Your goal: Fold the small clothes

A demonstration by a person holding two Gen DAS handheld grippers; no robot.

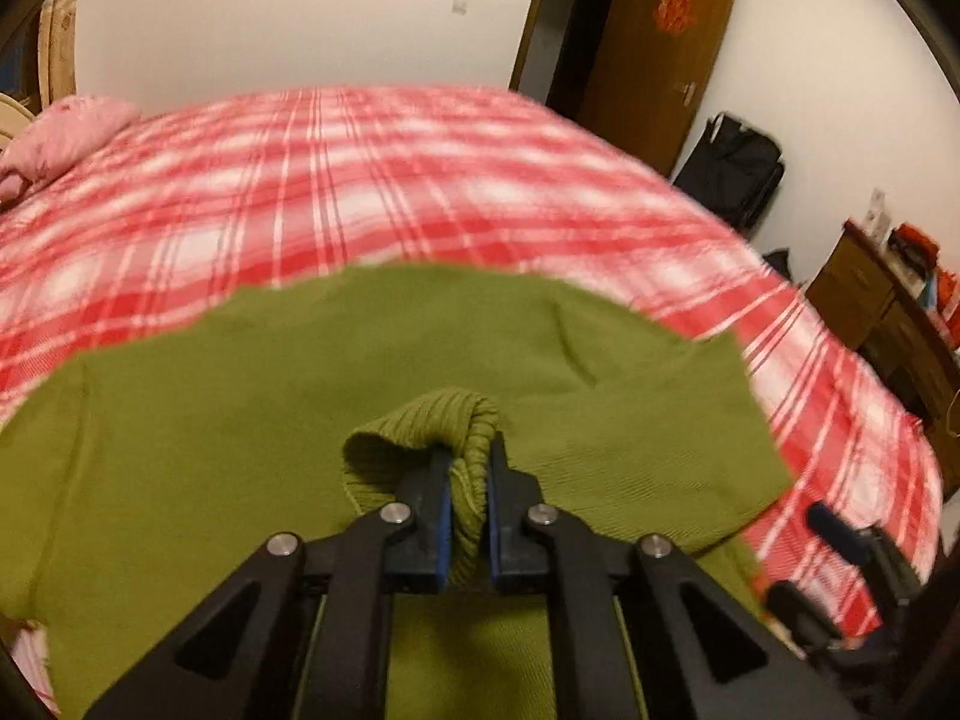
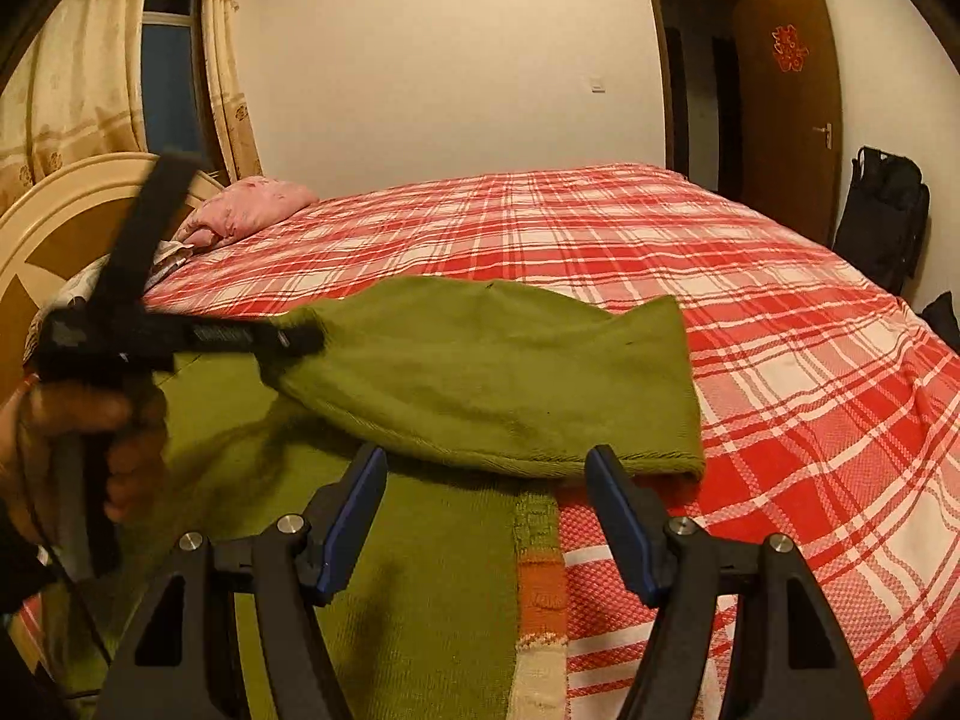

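A small olive-green knit sweater lies on the red-and-white plaid bed. My left gripper is shut on a ribbed edge of the sweater and holds it lifted above the body. In the right wrist view the left gripper carries a green fold over the sweater's body. My right gripper is open and empty, just above the sweater near its striped orange and white hem. It also shows in the left wrist view, blurred.
A pink pillow and a cream headboard are at the bed's head. A brown door stands open at the far wall with a black bag beside it. A wooden dresser stands to the right of the bed.
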